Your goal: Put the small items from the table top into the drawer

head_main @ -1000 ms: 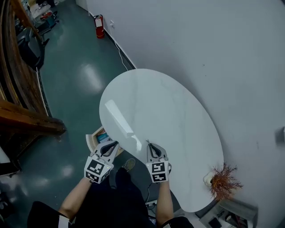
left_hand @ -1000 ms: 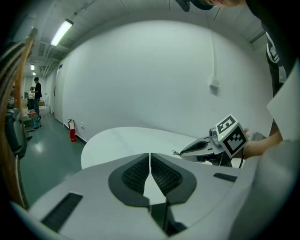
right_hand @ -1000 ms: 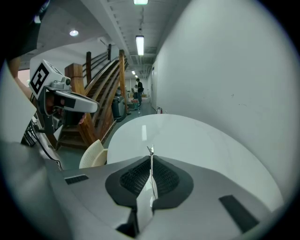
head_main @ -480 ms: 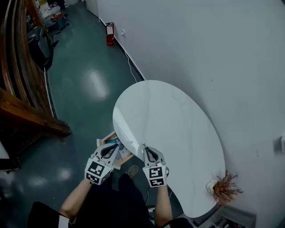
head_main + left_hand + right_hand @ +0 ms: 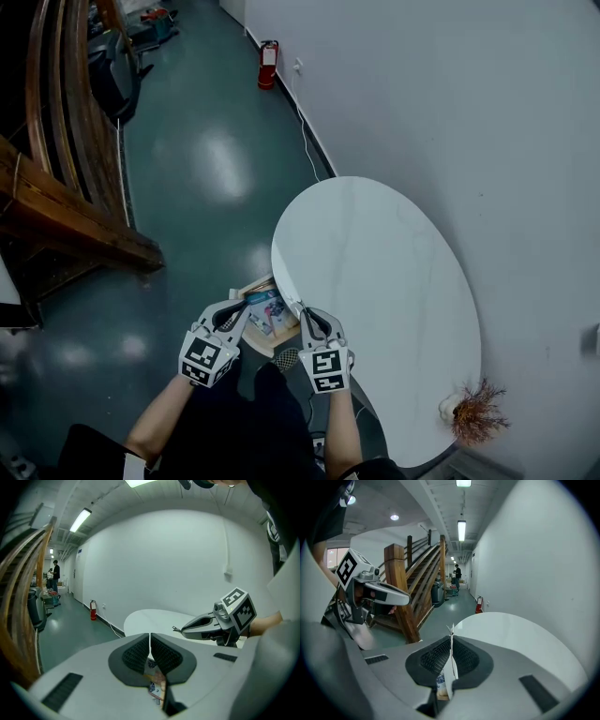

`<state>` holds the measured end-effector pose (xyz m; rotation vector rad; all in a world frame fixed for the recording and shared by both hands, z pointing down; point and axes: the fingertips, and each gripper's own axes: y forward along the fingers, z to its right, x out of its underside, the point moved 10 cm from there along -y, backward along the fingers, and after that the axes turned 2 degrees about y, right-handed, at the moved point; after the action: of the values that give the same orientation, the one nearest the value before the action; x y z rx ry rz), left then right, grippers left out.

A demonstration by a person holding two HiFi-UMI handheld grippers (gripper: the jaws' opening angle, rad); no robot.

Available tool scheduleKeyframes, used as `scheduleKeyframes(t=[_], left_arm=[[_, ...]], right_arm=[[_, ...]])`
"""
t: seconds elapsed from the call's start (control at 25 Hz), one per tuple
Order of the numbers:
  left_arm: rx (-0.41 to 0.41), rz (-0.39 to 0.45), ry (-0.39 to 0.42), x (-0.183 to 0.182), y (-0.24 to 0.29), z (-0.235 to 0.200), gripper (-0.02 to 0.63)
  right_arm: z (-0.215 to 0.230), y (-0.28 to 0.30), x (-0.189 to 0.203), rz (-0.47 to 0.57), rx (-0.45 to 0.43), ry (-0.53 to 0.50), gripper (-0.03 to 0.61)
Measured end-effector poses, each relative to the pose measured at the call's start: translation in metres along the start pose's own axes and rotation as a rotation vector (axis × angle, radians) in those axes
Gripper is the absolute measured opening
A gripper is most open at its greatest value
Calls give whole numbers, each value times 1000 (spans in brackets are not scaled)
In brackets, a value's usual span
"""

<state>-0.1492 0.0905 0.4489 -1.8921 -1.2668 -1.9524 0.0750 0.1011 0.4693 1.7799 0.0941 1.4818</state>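
Right gripper (image 5: pixel 302 311) pinched tight on thin white item (image 5: pixel 450 665) | left gripper (image 5: pixel 242 307) closed, empty | both have swung off the bare table top (image 5: pixel 384 281) toward the open drawer (image 5: pixel 262 339) | drop looks next

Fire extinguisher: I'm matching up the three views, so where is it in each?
Head view: fire extinguisher top centre, against the wall.
Left gripper view: fire extinguisher left of centre, small, against the wall.
Right gripper view: fire extinguisher right of centre, down the corridor.
Shared landmark: white table top.
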Motion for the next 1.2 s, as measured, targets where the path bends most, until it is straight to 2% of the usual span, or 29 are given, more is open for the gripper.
scheduleKeyframes(t=[0.24,0.52,1.2], left_arm=[[-24,-10,-28,15,-16,-26,25],[-29,-52,-50,43,-16,-46,25],[-13,-149,-114,127,14,-56,25]], right_arm=[[-27,26,-6,-15,-37,3,40],[-46,58,4,-48,-73,25,40],[-66,116,80,-145,-127,69,40]])
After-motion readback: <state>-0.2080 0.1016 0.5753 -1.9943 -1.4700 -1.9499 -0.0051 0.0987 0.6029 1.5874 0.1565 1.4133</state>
